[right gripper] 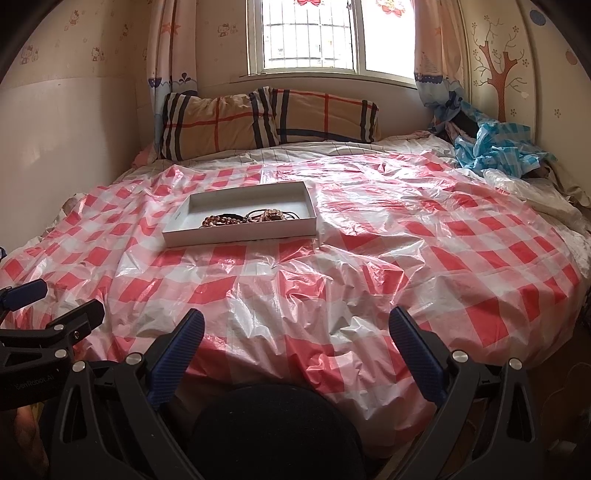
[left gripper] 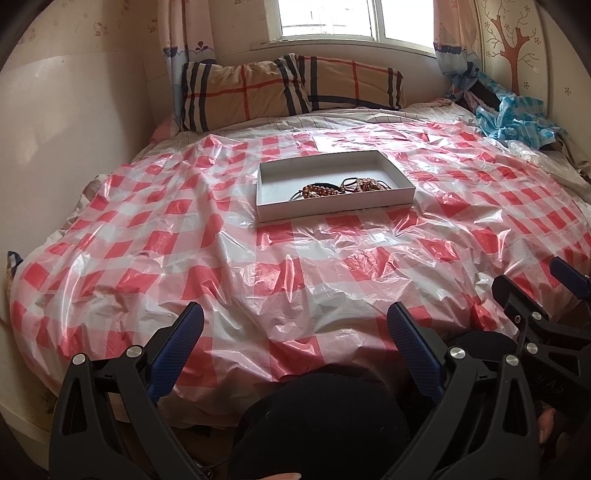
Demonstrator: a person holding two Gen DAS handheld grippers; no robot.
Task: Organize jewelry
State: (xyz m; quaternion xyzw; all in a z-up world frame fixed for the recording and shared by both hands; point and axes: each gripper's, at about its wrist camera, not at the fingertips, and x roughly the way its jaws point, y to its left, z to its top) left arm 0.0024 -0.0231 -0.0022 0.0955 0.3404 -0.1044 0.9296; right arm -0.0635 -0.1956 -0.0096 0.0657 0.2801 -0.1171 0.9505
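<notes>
Looking across a bed under a window (right gripper: 310, 35), most of it covered by a crinkled red-and-white checked plastic sheet (left gripper: 295, 266). Lying on that sheet, toward the far middle, a shallow white box (left gripper: 334, 212) with no lid on it. Resting inside the box, along its near wall, a cluster of brown beaded bracelets (left gripper: 341, 188) on dark cords, seeming to touch one another; exact count hard to tell. Showing white and bare, the rest of the box floor.

Leaning against the wall beyond the sheet, two plaid pillows (right gripper: 269, 120), side by side. Bunching in the far right corner, a crumpled blue checked plastic sheet (right gripper: 491, 147) on other fabric. Framing the window, patterned curtains (left gripper: 184, 33); showing on the right wall, a tree decal (right gripper: 498, 77).

Hovering at the near edge of the bed, the left gripper (left gripper: 295, 325), blue-padded fingers (left gripper: 177, 350) spread wide, pinching nothing. Hovering just beside it to the right, the right gripper (right gripper: 297, 328), fingers likewise spread apart and gripping nothing. Both well apart from the box, pointing toward it. Filling the bottom centre of each view, something dark and rounded, not identifiable.
</notes>
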